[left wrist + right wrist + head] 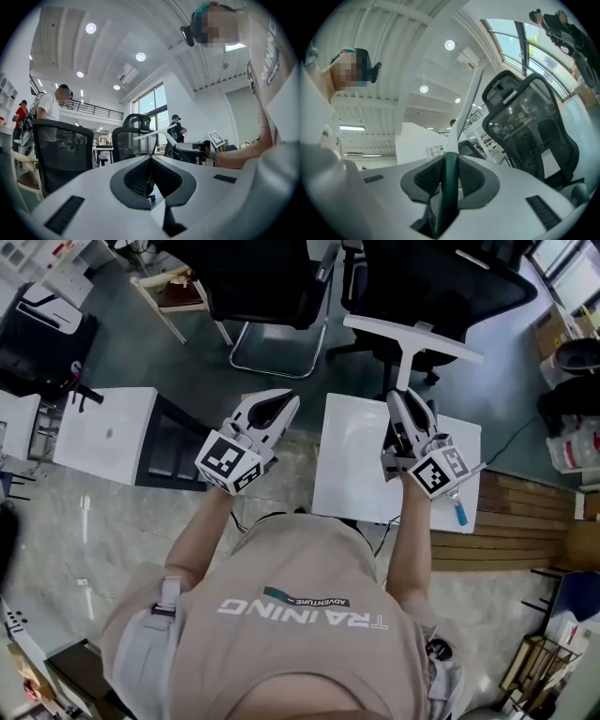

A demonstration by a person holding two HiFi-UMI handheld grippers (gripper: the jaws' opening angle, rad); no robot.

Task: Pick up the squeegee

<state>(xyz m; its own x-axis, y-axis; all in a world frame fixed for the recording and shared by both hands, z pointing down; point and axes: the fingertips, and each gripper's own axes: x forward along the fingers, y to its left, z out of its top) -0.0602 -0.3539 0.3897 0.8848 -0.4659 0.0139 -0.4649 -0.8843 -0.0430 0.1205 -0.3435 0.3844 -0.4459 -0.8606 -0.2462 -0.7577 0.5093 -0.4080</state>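
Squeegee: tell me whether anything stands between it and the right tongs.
Nothing visible does. The right tongs are shut on the squeegee, with its dark green handle clamped between the pads and its white blade sticking out past them.

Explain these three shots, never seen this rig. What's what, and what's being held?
No robot here: a person holds a pair of hand-operated tongs in each hand. The head view looks down from a camera on the person's head. The other two views come from a camera on each tool, looking along its tongs. The right tongs are closed on the handle of a white T-shaped squeegee, held up off the white table. The left tongs are shut and empty. A small blue-handled tool lies by the table's edge.
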